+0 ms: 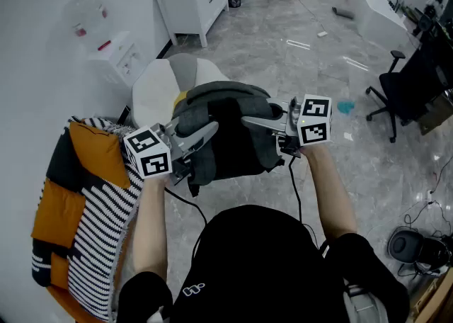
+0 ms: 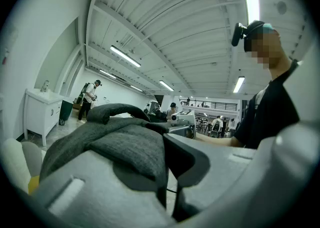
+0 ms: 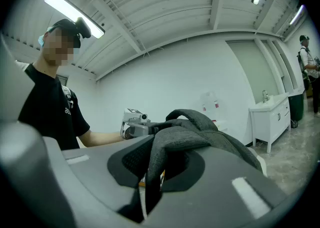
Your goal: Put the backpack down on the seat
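Head view first: the backpack [image 1: 226,134] is up between both tools, right over the white seat [image 1: 152,91] (touching it or not, that angle won't say). The left gripper [image 2: 167,172] view fills in the grip, with jaws pinched narrow on grey backpack fabric. The right gripper [image 3: 150,174] view shows the same, its jaws nipped tight on another grey fold of the backpack.

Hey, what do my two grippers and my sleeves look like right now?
Both the left gripper and right gripper are light grey with long tapering fingers lined with dark pads. Each carries a white cube printed with black square markers, and a black cable trails from each. You wear a black short-sleeved shirt.
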The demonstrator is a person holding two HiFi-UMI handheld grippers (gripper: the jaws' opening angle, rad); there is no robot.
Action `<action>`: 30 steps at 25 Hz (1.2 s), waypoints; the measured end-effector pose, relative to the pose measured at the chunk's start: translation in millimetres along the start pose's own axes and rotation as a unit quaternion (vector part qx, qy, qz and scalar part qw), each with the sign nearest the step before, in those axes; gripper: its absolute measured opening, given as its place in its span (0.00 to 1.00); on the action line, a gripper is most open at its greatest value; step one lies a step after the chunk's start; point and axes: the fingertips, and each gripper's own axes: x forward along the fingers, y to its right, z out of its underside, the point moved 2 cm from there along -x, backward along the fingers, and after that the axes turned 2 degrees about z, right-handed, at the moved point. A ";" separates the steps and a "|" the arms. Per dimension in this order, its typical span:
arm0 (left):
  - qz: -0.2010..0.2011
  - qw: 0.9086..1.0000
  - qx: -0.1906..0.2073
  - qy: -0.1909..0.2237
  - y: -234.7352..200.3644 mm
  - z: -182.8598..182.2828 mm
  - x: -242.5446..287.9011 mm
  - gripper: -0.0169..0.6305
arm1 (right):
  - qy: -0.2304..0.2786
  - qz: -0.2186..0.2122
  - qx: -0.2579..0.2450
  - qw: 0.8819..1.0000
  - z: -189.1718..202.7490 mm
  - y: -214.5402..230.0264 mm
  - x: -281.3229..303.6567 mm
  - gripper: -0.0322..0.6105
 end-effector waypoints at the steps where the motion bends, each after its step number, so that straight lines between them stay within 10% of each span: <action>1: -0.001 1.000 0.001 0.000 -1.4 1.7 -1.2 0.08 | -0.002 0.001 -0.001 1.000 2.8 0.9 1.9 0.12; 30: -0.071 0.995 0.045 -0.049 26.6 0.1 57.7 0.08 | 0.042 -0.032 -0.007 0.999 -1.3 4.1 -59.0 0.13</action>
